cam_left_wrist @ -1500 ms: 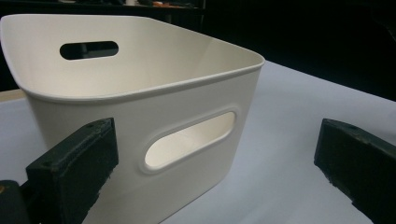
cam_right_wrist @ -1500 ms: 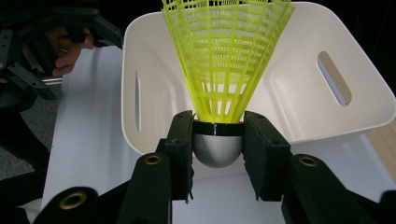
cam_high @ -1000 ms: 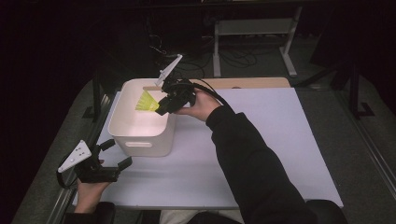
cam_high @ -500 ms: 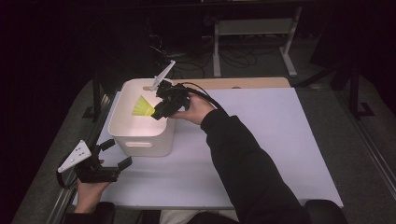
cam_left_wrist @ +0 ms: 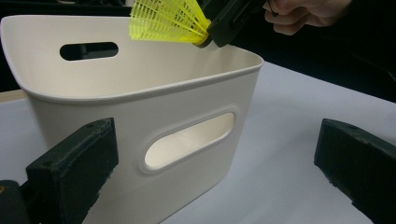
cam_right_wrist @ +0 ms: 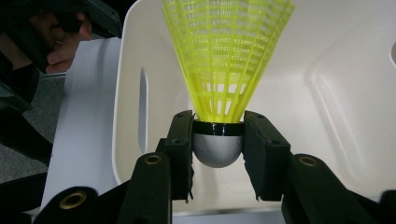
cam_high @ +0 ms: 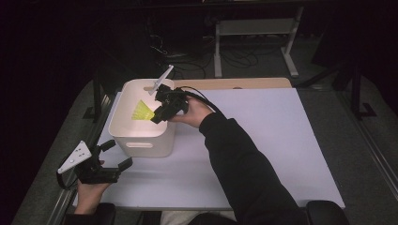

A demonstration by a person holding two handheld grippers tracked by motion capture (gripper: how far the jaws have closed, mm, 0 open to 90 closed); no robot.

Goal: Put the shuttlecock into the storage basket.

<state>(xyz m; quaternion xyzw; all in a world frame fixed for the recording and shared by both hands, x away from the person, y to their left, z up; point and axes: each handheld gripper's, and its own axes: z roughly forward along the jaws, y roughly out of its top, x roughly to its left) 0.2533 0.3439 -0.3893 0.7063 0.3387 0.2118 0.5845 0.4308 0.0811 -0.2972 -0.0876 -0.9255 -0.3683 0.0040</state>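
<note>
1. Right gripper (cam_high: 159, 114) clamps the silver base of the yellow shuttlecock (cam_high: 142, 111), holding it over the open white bin (cam_high: 145, 149).
2. Left gripper (cam_high: 115, 154) rests released near the bin's front corner on the white table (cam_high: 263, 140).
3. Bin walls ring the shuttlecock; nothing blocks the opening.

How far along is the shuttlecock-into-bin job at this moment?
Done: the right gripper has picked up the yellow shuttlecock, jaws clamped on its silver cap, and brought it over the white bin. In hand: it hangs above the bin's opening, skirt pointing inward, not yet released. Left: let go so it drops in. The left gripper rests open on the table beside the bin.
</note>
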